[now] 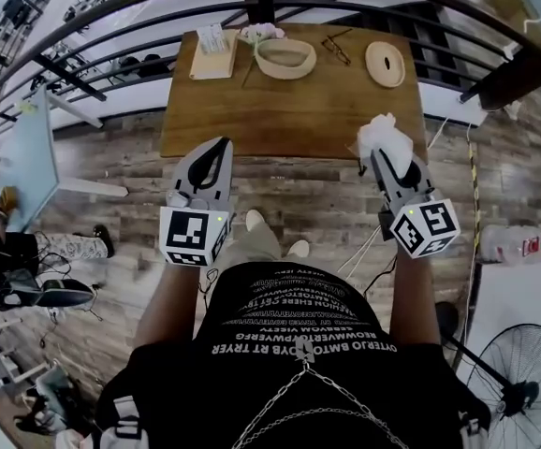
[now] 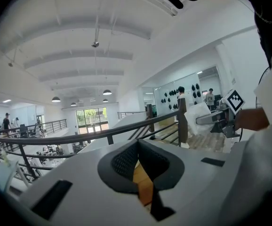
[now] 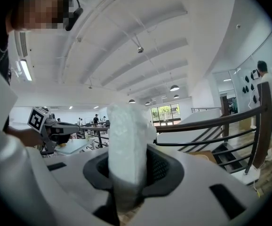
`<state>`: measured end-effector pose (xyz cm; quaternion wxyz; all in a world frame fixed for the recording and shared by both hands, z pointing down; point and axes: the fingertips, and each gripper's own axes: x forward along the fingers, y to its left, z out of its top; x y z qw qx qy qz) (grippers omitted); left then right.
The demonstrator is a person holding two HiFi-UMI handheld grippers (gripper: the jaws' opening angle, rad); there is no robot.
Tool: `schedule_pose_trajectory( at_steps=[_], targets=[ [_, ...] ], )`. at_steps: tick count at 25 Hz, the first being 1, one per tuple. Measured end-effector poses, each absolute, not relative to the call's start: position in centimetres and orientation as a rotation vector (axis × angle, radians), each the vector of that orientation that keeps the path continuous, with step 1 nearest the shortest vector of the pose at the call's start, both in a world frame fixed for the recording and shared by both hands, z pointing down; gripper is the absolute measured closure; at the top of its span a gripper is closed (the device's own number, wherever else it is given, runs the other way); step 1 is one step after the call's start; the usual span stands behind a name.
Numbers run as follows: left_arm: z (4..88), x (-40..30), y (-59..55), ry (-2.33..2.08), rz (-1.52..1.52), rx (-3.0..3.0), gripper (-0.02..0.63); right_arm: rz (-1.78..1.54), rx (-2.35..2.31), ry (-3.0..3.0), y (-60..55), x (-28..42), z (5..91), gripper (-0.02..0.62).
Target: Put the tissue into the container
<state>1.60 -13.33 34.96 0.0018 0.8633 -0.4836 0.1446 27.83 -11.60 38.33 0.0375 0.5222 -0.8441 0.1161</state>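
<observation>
Looking first at the right gripper (image 3: 126, 175), I am seeing its jaws clamping on the white tissue (image 3: 126, 140), which is standing up between the pads and rising above them as a crumpled bunch. In the head view this gripper is hanging over the near right edge of the wooden table (image 1: 289, 110), with the tissue in the air and not touching the wood. The left gripper (image 2: 143, 175) is carrying nothing: its jaws are standing a little apart, and I am seeing only a strip of the table through the narrow gap. It is hovering at the near edge of the table, on the left side, well apart from the right one. Going outward, the oval container (image 1: 285, 58) is sitting at the far side of the table, near the middle, and it is open on top. A flat oval lid (image 1: 385, 64) is lying to its right, with a pair of glasses (image 1: 336, 50) between them. A shallow wooden tray (image 1: 212, 56) is lying to the left of the container. A dark railing (image 1: 158, 12) is curving behind the table.
</observation>
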Motion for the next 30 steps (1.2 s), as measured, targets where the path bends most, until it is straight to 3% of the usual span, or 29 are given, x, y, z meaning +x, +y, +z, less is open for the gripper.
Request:
schedule_pose_trajectory(
  at_steps=[30],
  targets=[
    [35.5, -1.0, -20.6, -1.469, 0.454, 2.733, 0.581, 0.357, 1.58, -2.584, -18.3, 23.2, 38.0, 0.483]
  ],
)
